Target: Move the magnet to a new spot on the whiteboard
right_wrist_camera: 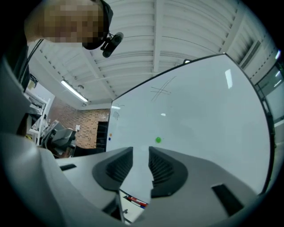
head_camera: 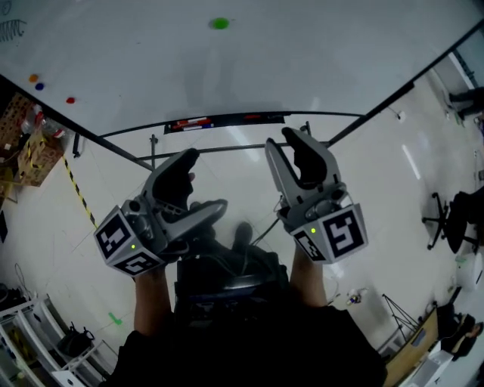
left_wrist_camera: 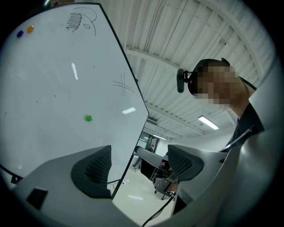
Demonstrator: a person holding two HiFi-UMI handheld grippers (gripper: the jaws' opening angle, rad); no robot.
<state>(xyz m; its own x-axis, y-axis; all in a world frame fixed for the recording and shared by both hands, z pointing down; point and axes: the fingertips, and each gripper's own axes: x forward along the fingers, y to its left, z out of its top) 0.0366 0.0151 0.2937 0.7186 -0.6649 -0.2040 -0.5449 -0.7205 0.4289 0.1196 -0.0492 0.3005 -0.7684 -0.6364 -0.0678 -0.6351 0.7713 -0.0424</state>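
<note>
Both tools hover well short of the green magnet [head_camera: 220,23]. The left tool [head_camera: 206,181] has its jaws wide apart with nothing between them. The right tool [head_camera: 280,138] shows only a narrow gap, also empty. That green magnet sits alone on the whiteboard [head_camera: 318,60]. Far left of the magnet and lower, three small magnets [head_camera: 39,86], orange, blue and red, cluster near the board's edge. Straight below the magnet, between it and the tools, a marker tray [head_camera: 227,121] holds markers.

Left gripper [left_wrist_camera: 138,165] jaws apart, empty; green magnet [left_wrist_camera: 88,118] on whiteboard [left_wrist_camera: 49,84].
</note>
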